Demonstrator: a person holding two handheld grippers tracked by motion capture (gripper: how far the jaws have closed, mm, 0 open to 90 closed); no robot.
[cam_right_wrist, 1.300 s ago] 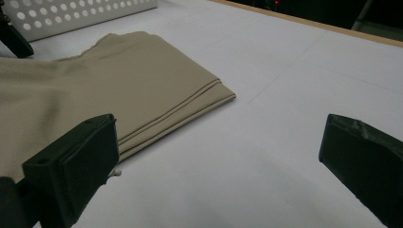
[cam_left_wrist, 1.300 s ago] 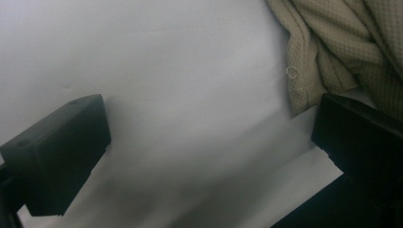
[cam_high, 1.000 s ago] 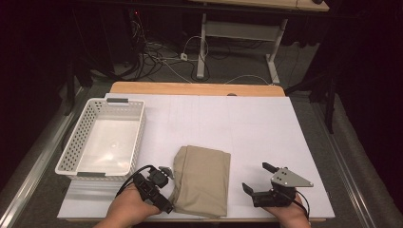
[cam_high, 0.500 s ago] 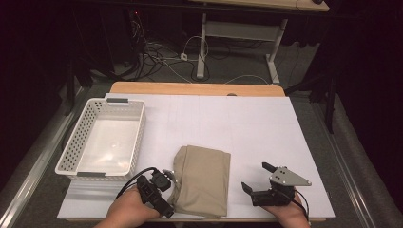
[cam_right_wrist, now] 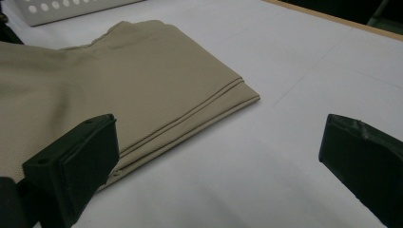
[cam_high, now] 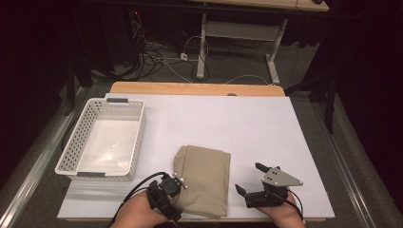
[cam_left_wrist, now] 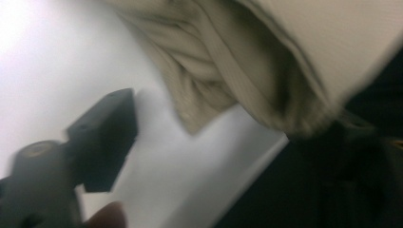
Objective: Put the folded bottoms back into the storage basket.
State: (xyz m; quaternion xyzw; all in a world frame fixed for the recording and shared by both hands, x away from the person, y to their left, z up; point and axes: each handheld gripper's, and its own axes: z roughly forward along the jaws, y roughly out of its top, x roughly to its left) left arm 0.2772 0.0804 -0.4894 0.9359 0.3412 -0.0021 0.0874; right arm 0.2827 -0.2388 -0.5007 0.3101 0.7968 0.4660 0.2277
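A folded beige cloth lies flat on the white table top, near its front edge. My left gripper sits at the cloth's near left edge. In the left gripper view the cloth bunches between the jaws of my left gripper, which have just been closing. One black pad still stands apart from the fabric, and the other is hidden behind it. My right gripper rests to the right of the cloth, open. In the right gripper view the cloth lies ahead and left of my right gripper, with nothing between its jaws.
A white perforated basket stands at the left of the table, its wall also seen beyond the cloth. A wooden strip runs along the far edge. Cables and desk legs lie on the dark floor beyond.
My left gripper has slid to the right onto the cloth's near left edge, and its jaws have narrowed around the fabric. The right gripper has kept still.
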